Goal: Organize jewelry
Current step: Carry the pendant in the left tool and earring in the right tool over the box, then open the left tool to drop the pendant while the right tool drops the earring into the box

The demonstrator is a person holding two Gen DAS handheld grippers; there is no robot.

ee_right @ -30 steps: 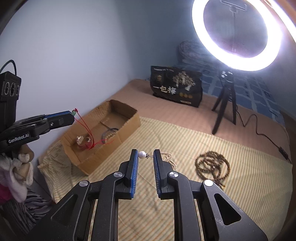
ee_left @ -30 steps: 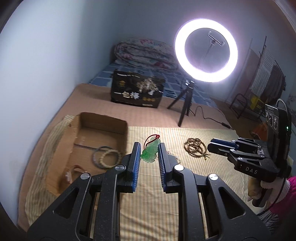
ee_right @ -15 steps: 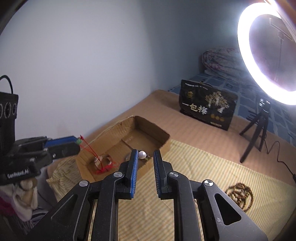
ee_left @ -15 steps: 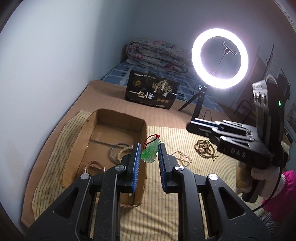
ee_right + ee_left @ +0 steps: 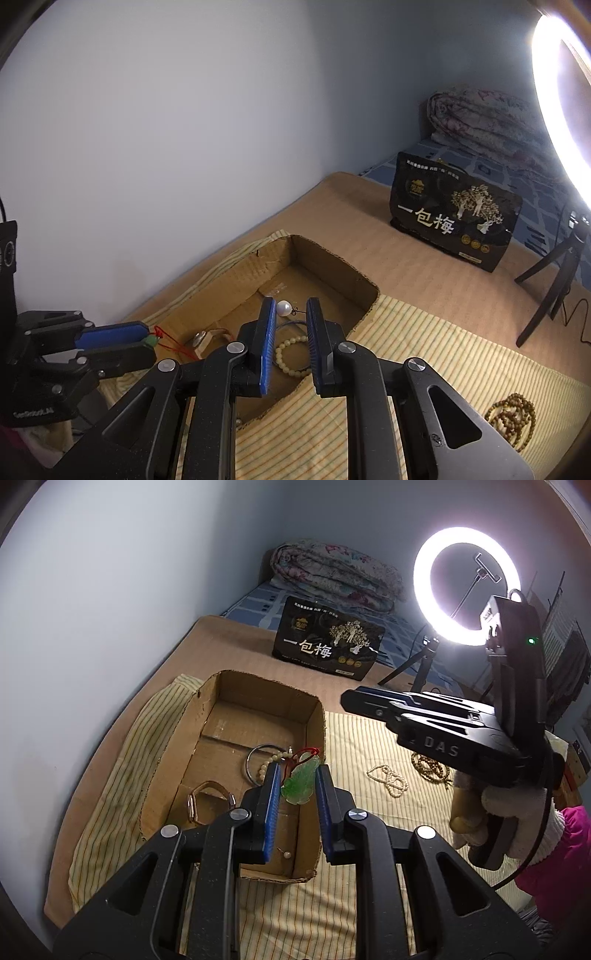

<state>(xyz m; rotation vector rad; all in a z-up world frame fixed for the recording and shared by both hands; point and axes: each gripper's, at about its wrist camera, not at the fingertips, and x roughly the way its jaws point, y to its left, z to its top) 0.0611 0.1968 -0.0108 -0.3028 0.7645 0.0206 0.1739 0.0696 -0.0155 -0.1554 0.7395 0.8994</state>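
Left wrist view is showing a green pendant [image 5: 300, 785] with a red cord, pinched in the jaws of the left gripper [image 5: 295, 781] and hanging over the cardboard box [image 5: 168, 734], where a bangle [image 5: 255, 755], a bead bracelet [image 5: 271, 760] and a watch [image 5: 207, 805] are lying. Right wrist view is showing the right gripper [image 5: 290, 312], its jaws pinching a pearl earring [image 5: 283, 307] above the same box, which is sitting on a striped cloth [image 5: 443, 354] on the bed, with brown beads [image 5: 511, 411] and a ring light [image 5: 467, 590] farther out.
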